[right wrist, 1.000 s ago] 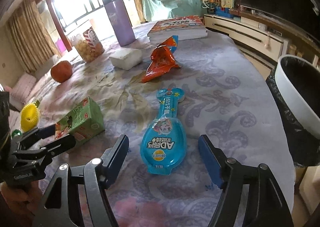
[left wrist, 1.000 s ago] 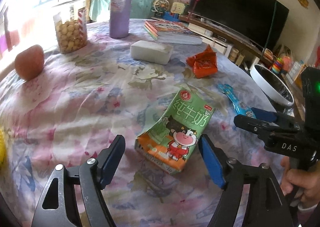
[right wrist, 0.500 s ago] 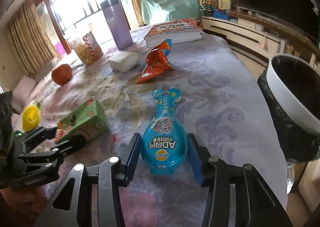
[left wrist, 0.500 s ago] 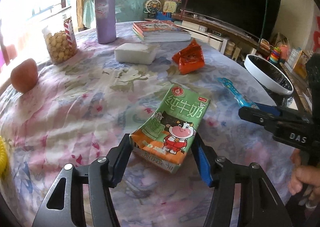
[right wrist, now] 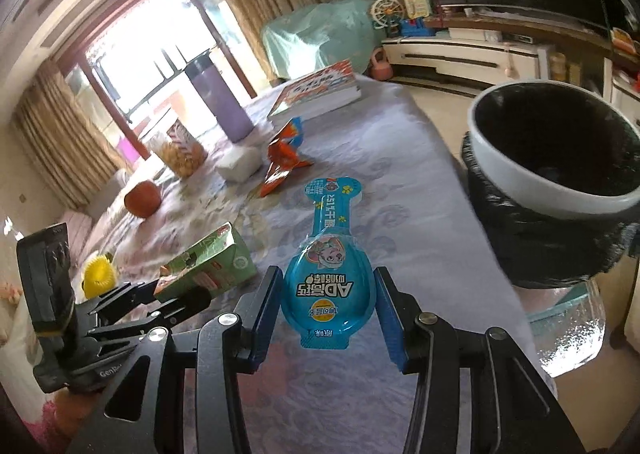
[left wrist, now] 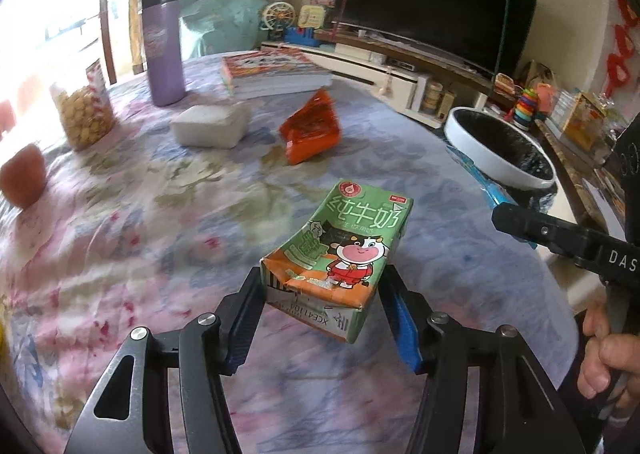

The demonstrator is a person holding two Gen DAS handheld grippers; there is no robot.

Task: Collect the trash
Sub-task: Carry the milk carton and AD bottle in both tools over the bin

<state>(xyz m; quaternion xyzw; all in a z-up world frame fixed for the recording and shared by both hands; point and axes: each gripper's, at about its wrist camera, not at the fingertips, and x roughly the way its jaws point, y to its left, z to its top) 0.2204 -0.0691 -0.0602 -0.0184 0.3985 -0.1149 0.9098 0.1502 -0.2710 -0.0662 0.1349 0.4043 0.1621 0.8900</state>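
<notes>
My left gripper [left wrist: 322, 314] is shut on a crushed green milk carton [left wrist: 340, 258] and holds it above the flowered tablecloth [left wrist: 140, 214]. The carton also shows in the right wrist view [right wrist: 208, 266]. My right gripper [right wrist: 328, 318] is shut on a blue spoon-shaped snack wrapper [right wrist: 330, 266], lifted off the table. An orange crumpled snack bag [left wrist: 312, 130] lies on the table farther back; it also shows in the right wrist view [right wrist: 282, 162]. A white-rimmed bin with a black liner [right wrist: 552, 174] stands at the table's right edge.
On the table stand a purple flask [left wrist: 162, 46], a jar of snacks [left wrist: 82, 110], a white tissue pack [left wrist: 210, 124], a stack of books [left wrist: 276, 72] and an apple [left wrist: 22, 180]. A yellow ring [right wrist: 98, 278] lies at the left. A TV [left wrist: 436, 2] stands behind.
Both grippers closed from open, the left on the milk carton and the right on the blue wrapper. Both have lifted their items off the table.
</notes>
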